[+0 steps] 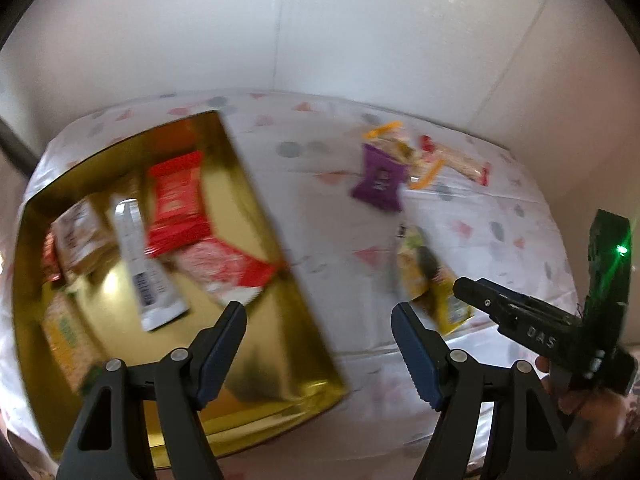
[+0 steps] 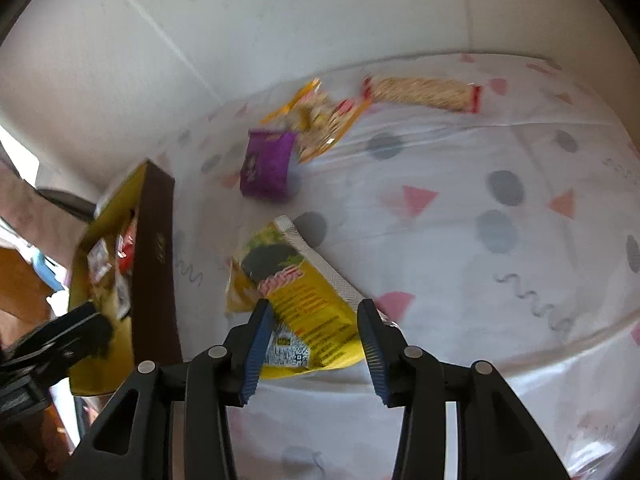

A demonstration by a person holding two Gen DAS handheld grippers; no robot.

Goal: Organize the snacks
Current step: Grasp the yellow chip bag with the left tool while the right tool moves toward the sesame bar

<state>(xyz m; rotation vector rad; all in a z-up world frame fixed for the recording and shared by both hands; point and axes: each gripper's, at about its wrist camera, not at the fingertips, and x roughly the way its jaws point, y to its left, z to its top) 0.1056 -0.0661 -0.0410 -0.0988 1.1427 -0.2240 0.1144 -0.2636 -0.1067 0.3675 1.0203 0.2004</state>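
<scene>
In the left wrist view, the left gripper (image 1: pixel 318 344) hung spread and empty over the gold box (image 1: pixel 256 216) already holding snacks. In the right wrist view, the right gripper (image 2: pixel 316 344) stood spread around the yellow packet (image 2: pixel 304 300), seemingly lining up to pinch it for the box.

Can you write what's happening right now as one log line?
left gripper: open over gold box | right gripper: open around yellow packet, ungripped | purple packet: on table

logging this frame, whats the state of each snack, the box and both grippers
gold box: open, partly filled
yellow packet: flat on cloth, outside box
purple packet: on cloth, outside box
left gripper: open, empty
right gripper: open, over yellow packet
</scene>
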